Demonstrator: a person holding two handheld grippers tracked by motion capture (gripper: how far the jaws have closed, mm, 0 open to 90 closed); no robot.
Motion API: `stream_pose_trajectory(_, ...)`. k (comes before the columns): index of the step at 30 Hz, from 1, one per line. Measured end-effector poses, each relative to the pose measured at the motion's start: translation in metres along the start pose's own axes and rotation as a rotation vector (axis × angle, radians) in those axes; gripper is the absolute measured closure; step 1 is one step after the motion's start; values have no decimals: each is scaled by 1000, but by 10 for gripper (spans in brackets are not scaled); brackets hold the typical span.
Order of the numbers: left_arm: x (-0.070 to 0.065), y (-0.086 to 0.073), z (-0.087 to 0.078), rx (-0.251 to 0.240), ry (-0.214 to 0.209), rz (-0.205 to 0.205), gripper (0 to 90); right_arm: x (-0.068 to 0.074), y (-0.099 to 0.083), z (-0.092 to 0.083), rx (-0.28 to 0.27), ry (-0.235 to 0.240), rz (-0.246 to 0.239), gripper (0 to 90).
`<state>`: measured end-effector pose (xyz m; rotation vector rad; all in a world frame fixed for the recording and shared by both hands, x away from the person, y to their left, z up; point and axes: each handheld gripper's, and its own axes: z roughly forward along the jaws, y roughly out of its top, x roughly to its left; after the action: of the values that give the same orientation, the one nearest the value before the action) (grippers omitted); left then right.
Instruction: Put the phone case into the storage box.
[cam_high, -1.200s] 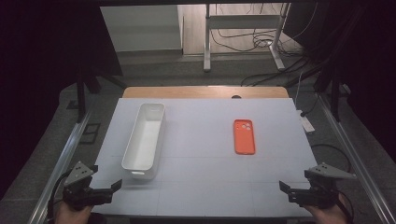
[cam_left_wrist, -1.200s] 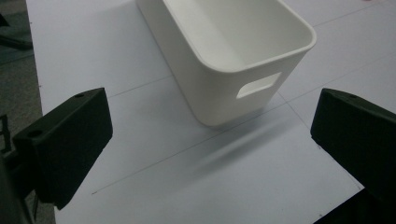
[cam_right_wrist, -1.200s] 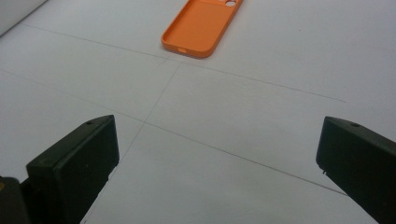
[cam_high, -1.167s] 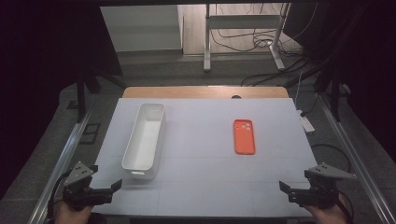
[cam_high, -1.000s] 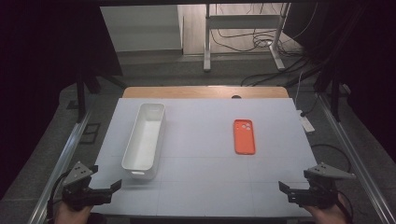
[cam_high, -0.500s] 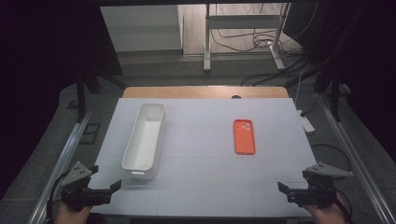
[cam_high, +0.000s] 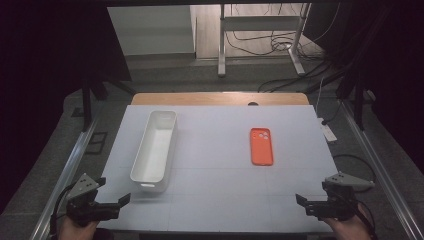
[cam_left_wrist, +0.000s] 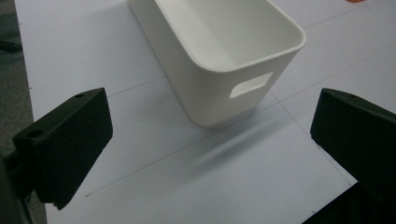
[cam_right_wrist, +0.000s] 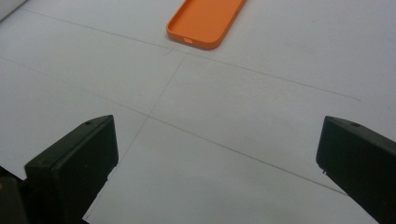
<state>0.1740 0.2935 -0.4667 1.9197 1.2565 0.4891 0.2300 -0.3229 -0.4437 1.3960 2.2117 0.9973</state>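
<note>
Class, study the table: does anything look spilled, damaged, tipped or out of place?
Nothing stands out. The white bin stands upright and empty, the orange phone case lies flat apart from it, and the left gripper and right gripper hover open at the near edge.

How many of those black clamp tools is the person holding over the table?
2. The left gripper is at the table's near left corner, just short of the white bin; the right gripper is at the near right, short of the orange phone case.

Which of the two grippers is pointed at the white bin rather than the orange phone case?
The left gripper: its open jaws frame the white bin's handle end, while the right gripper faces the orange phone case.
</note>
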Motion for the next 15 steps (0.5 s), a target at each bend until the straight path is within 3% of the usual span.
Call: stream_pose_trajectory(15, -1, 0, 1, 9, -1, 13, 0, -1, 8, 9, 12, 1, -11, 0)
